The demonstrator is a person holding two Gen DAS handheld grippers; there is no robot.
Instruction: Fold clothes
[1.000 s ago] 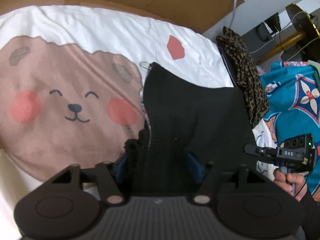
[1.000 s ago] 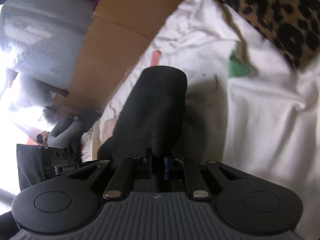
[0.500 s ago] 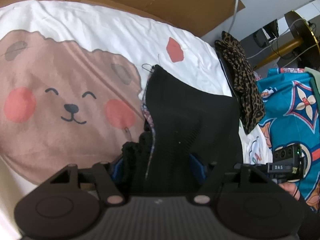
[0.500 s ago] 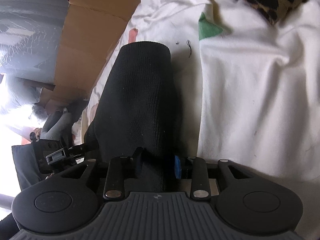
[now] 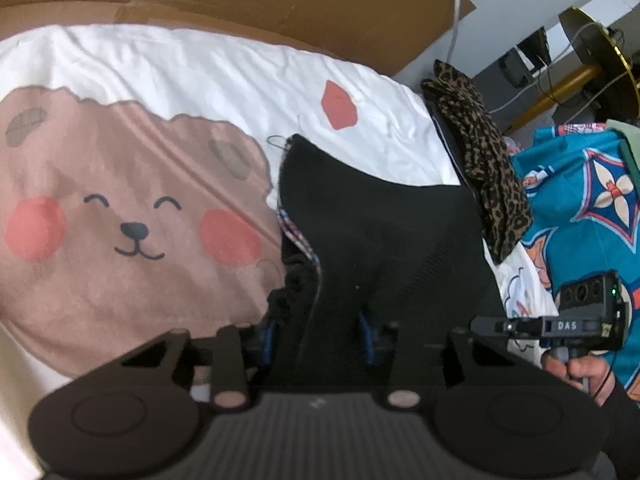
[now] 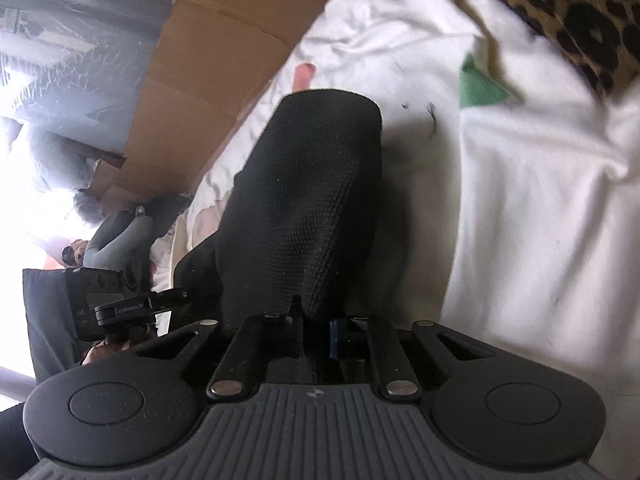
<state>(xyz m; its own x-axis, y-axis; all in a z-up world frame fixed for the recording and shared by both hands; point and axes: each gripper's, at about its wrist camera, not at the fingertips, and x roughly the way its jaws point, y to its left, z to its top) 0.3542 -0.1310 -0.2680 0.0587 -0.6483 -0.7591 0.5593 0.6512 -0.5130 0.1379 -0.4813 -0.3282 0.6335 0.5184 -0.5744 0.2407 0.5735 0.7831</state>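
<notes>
Black ribbed-knit garment (image 5: 384, 240), matte and coarse-textured, lies on the white bedsheet (image 5: 200, 68) printed with a brown bear face, its near end lifted into both tools. My left gripper (image 5: 318, 330) has its blue-padded jaws closed on a thick bunch of the knit; my right gripper (image 6: 316, 330) is clamped narrowly on another fold. Only the left view shows a patterned inner edge (image 5: 298, 236) and the teal blanket (image 5: 580, 200). A leopard-print cloth (image 6: 560, 4) appears in both.
</notes>
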